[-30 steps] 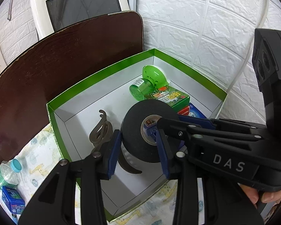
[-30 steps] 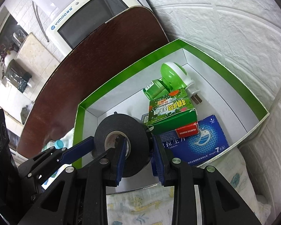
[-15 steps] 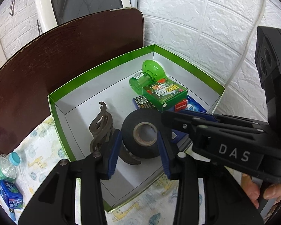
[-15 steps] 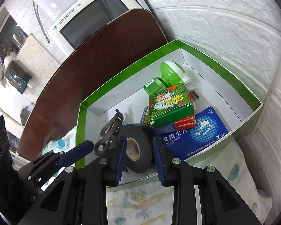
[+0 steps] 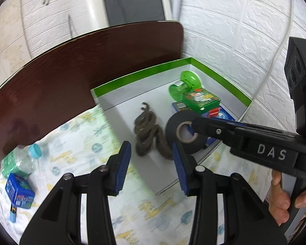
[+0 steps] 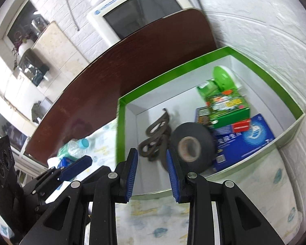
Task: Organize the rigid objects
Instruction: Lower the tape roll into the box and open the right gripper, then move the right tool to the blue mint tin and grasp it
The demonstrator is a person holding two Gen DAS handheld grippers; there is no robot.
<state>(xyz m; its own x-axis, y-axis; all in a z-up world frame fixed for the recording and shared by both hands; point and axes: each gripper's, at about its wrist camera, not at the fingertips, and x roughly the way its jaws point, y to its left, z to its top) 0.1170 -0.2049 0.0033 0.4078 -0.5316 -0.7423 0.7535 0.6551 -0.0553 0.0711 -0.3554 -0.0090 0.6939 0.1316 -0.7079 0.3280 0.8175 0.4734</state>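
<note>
A black tape roll [image 6: 193, 143] stands on its edge inside the green-rimmed white box [image 6: 261, 69], next to a brown hair claw [image 6: 155, 134]. My right gripper [image 6: 152, 155] hovers open at the box's near wall with nothing between its pads. The roll lies just beyond its right finger. In the left wrist view the right gripper's finger reaches in from the right, across the tape roll [image 5: 173, 128]. My left gripper [image 5: 151, 149] is open and empty over the box's near-left corner, short of the hair claw [image 5: 146, 130].
The box also holds a green plug-in device [image 5: 185, 81], a green carton [image 5: 202, 100] and a blue carton [image 6: 244, 140]. A water bottle [image 5: 20, 159] and a small blue box [image 5: 19, 192] lie on the patterned cloth at left. A brown board and a white brick wall stand behind.
The right gripper lowered the tape roll into the box, let it go and drew back. The left gripper pulled back and to the left.
</note>
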